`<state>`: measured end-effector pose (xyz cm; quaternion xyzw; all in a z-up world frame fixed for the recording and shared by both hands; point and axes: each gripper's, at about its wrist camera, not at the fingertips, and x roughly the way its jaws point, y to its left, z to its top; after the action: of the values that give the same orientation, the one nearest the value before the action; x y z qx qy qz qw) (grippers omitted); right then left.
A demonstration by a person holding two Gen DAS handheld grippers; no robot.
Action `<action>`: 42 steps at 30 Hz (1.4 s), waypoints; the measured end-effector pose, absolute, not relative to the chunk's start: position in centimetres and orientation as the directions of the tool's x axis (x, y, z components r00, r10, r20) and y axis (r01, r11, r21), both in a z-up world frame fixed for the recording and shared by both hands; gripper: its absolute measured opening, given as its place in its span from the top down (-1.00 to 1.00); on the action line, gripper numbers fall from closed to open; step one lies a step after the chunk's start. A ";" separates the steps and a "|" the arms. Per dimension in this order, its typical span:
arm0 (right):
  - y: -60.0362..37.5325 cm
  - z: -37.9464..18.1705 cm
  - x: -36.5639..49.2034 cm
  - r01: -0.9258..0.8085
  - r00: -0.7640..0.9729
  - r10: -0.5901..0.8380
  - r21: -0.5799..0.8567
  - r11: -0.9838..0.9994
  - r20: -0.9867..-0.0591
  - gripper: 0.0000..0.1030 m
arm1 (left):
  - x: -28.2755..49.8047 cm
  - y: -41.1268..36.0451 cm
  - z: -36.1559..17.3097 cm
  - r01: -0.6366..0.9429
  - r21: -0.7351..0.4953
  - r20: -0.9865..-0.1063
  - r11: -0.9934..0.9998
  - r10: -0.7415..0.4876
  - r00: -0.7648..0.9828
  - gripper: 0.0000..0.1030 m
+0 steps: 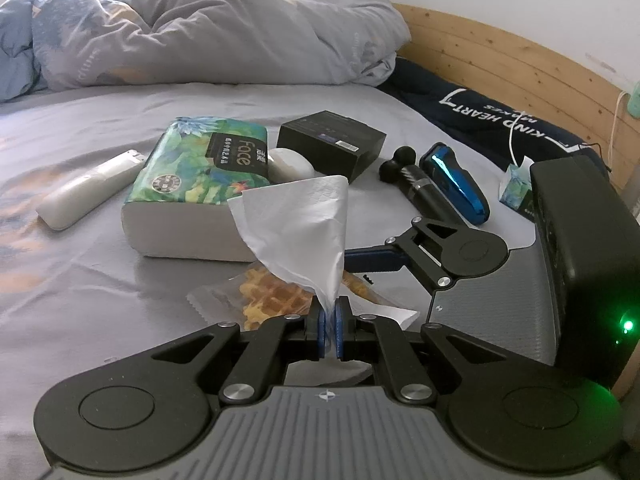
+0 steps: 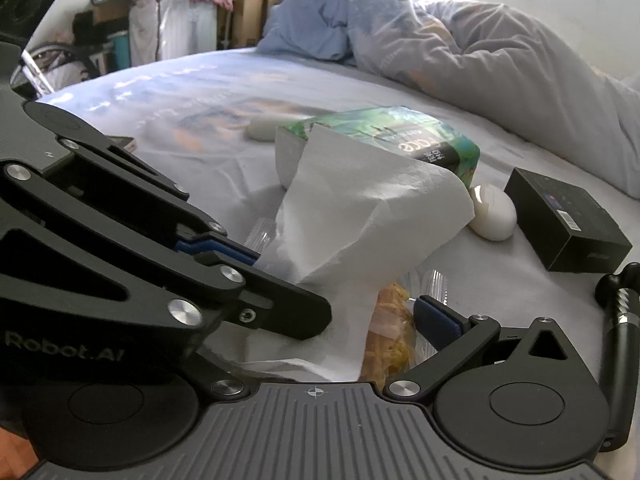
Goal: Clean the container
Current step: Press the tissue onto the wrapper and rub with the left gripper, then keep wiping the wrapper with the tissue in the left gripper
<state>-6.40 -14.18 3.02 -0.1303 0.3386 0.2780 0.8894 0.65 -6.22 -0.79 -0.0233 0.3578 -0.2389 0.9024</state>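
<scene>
The left wrist view shows the left tongs (image 1: pixel 330 330) pinching a tissue (image 1: pixel 298 224) upright just above the clear container (image 1: pixel 280 300), while the spread right tongs (image 1: pixel 360 262) flank its far side.

Tissue (image 1: pixel 296 224): thin white paper, matt, creased. Tissue pack (image 1: pixel 192 168) behind it: glossy printed plastic wrap. Shaver (image 1: pixel 456 184) right of pack: shiny blue plastic. Headboard (image 1: pixel 500 52): bare knotty wood.

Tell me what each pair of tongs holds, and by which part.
Left tongs: shut on the tissue, by its bunched lower end. Right tongs: cannot tell.
</scene>
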 end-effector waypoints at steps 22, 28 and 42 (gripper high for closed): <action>-14.2 3.0 -6.5 -0.586 0.616 0.412 -0.041 0.809 -0.672 -1.00 | 0.4 -5.7 -0.6 0.405 -0.204 -0.640 0.891 -0.434 0.634 0.82; -14.2 3.0 -6.5 -0.585 0.616 0.411 -0.042 0.810 -0.672 -1.00 | 0.0 -6.0 -0.7 0.420 -0.207 -0.644 0.883 -0.446 0.621 0.84; -14.3 3.1 -6.4 -0.583 0.618 0.408 -0.043 0.811 -0.672 -1.00 | 0.8 -6.7 -1.0 0.407 -0.227 -0.631 0.885 -0.452 0.630 0.84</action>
<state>-6.44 -14.29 3.05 -0.1299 0.3369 0.2785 0.8900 0.78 -6.71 -0.96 -0.0312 0.3581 -0.2380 0.9023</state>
